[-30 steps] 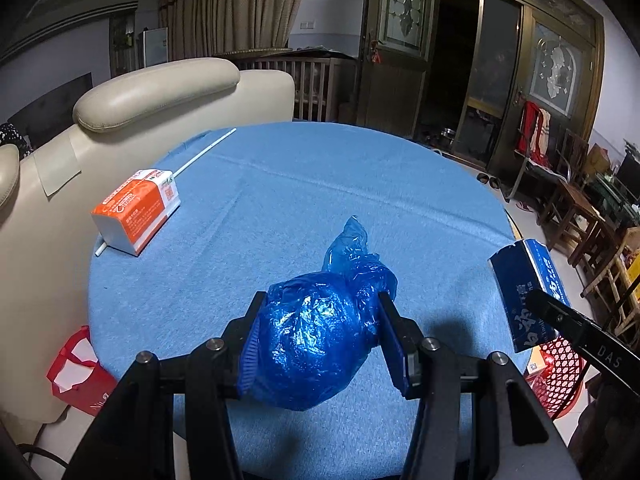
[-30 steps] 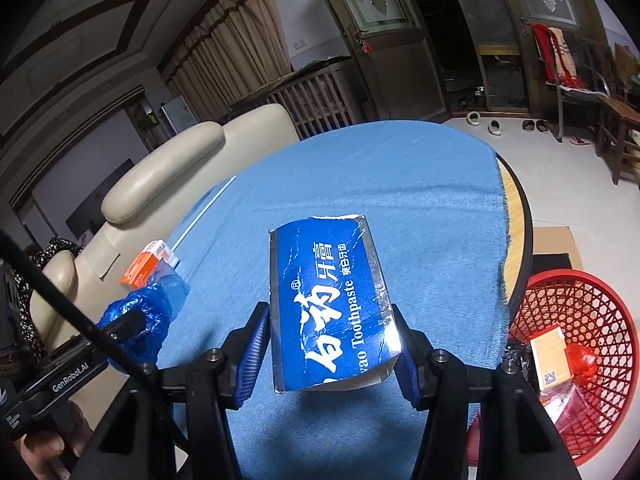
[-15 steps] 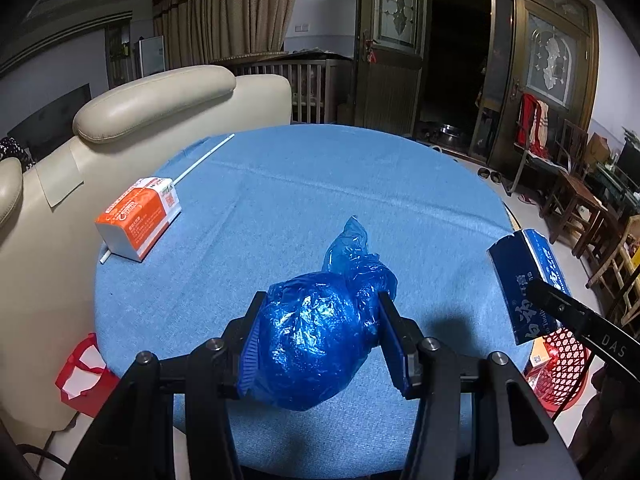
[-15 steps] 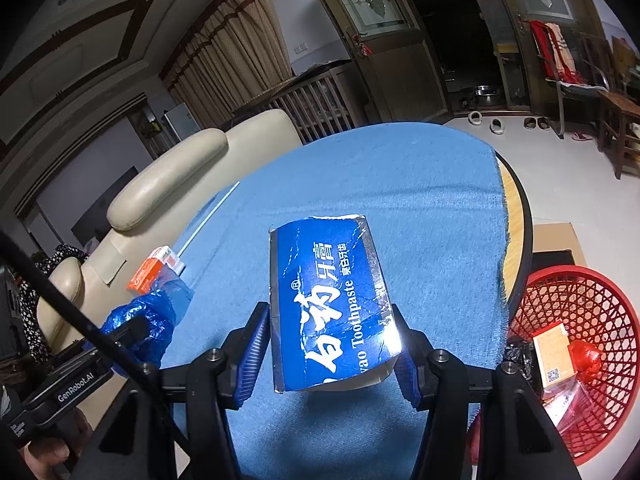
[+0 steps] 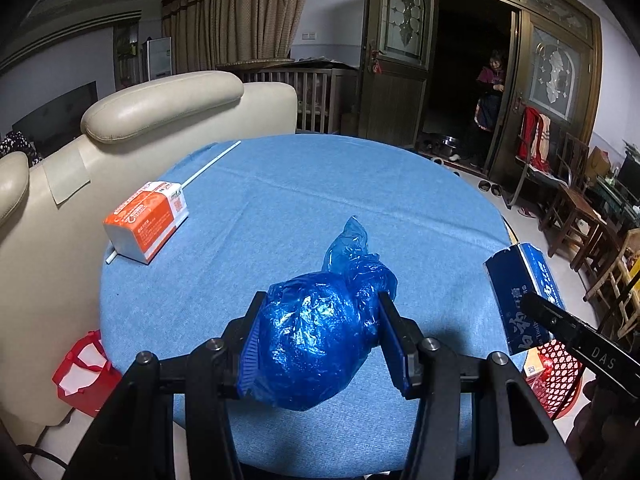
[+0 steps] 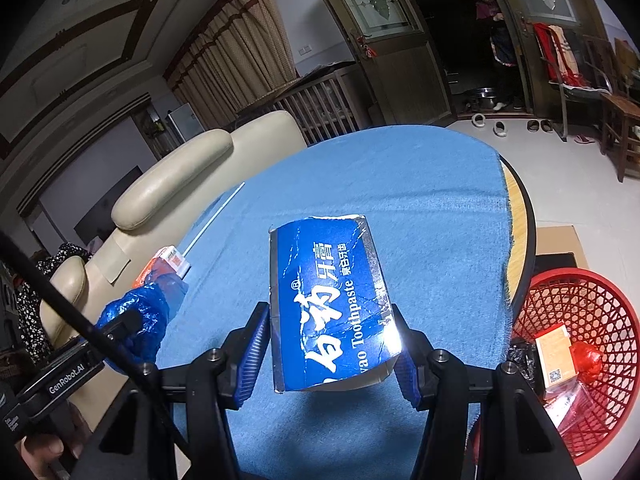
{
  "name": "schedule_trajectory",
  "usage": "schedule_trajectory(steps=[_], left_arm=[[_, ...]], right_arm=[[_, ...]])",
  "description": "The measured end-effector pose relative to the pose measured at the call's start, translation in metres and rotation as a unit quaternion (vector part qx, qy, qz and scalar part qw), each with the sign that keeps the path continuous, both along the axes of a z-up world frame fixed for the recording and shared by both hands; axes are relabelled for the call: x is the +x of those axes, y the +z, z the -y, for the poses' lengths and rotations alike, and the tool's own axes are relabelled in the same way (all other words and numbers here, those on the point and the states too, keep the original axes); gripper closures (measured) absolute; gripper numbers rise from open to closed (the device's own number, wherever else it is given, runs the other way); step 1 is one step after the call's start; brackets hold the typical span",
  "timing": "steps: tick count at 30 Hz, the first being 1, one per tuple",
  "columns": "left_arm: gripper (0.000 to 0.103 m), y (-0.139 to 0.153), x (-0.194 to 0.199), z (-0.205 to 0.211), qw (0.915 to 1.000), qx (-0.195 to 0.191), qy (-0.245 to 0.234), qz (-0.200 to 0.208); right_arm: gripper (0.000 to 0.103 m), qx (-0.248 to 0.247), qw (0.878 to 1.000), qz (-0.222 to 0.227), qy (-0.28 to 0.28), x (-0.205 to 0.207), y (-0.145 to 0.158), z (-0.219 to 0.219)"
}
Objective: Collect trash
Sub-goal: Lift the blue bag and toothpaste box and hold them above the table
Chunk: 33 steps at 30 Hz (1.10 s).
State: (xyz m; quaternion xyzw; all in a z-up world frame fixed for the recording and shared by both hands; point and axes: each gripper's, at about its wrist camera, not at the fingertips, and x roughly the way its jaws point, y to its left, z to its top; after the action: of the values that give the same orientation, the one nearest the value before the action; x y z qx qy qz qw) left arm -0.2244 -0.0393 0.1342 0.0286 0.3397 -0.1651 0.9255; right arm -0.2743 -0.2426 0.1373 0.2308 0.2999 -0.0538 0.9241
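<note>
you have two pieces of trash up off the round table (image 6: 400, 184): the crumpled blue plastic bag (image 5: 316, 340) is clamped in your left gripper (image 5: 320, 344), and the blue toothpaste box (image 6: 332, 304) is clamped in your right gripper (image 6: 332, 352). both hang above the blue cloth, not over the red basket (image 6: 592, 320), which sits on the floor past the table's right edge with other trash already in it. the bag is soft and slick, so it could ooze out of the pads if you swing fast. the box is pinched low with most of it sticking out, so it may pivot or crush. let go too early and either one lands on the cloth or the floor. the orange carton (image 5: 148, 220) and white straw (image 5: 212, 162) are yet to be picked up.
</note>
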Motion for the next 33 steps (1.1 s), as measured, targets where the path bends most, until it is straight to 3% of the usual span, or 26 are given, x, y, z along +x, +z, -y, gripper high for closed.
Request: schedule_trajectory(steps=[33], left_arm=[[0.049,-0.014,0.0,0.023,0.9992,0.029,-0.027,-0.008]], right_arm=[[0.044,0.013,1.0,0.003,-0.021,-0.01,-0.006,0.013]])
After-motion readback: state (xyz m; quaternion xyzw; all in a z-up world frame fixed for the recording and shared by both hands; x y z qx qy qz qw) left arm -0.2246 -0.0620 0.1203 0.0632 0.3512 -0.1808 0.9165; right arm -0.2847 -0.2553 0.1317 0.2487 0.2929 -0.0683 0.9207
